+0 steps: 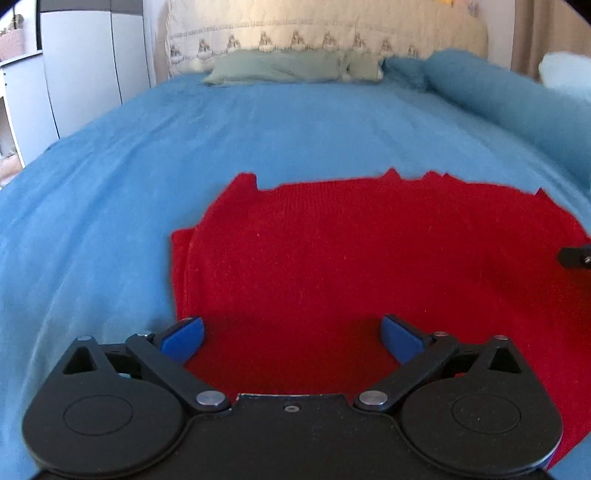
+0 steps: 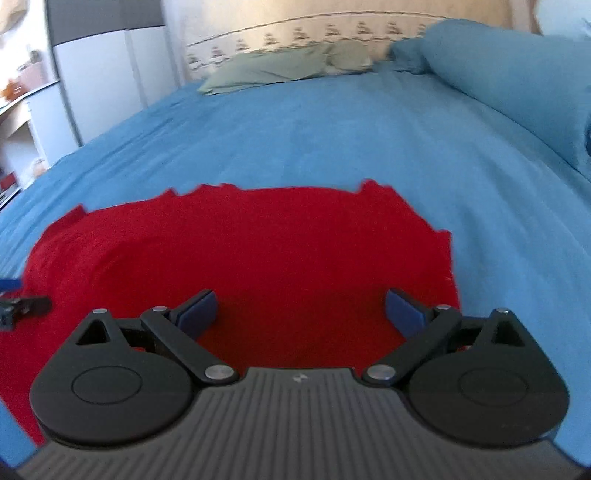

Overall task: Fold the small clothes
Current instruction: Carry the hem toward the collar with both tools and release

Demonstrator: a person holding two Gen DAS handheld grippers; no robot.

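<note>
Blue bedspread (image 1: 110,229) covers the whole bed that I am working over, and both of my wrist cameras look down along it toward the headboard.

Nearest to me in the left wrist view is my left gripper (image 1: 291,338). Its jaws are spread wide, with the blue pads (image 1: 184,338) well apart and nothing between them but the cloth lying below. Nothing is pinched.

In the right wrist view my right gripper (image 2: 301,314) looks the same: jaws spread wide, blue pads (image 2: 197,310) apart, holding nothing.

Just under and beyond both grippers lies the red knitted garment (image 1: 351,251), the thing to be folded. It rests flat on the bedspread near the foot end of the bed, with an uneven far edge and a folded layer showing along its left side in the left view. In the right view the same garment (image 2: 240,251) fills the lower left, and its right edge ends just beside the right pad.

At the right edge of the left view I see a dark tip of the other gripper above the cloth.

Farther on, the bedspread is bare and slightly wrinkled. At the far end lie a pale green pillow (image 1: 280,66) and, to the right, a long blue bolster (image 2: 498,81). Behind them stands a cream headboard (image 1: 314,26) with a row of small figures. White cupboards (image 1: 85,70) stand on the left.
</note>
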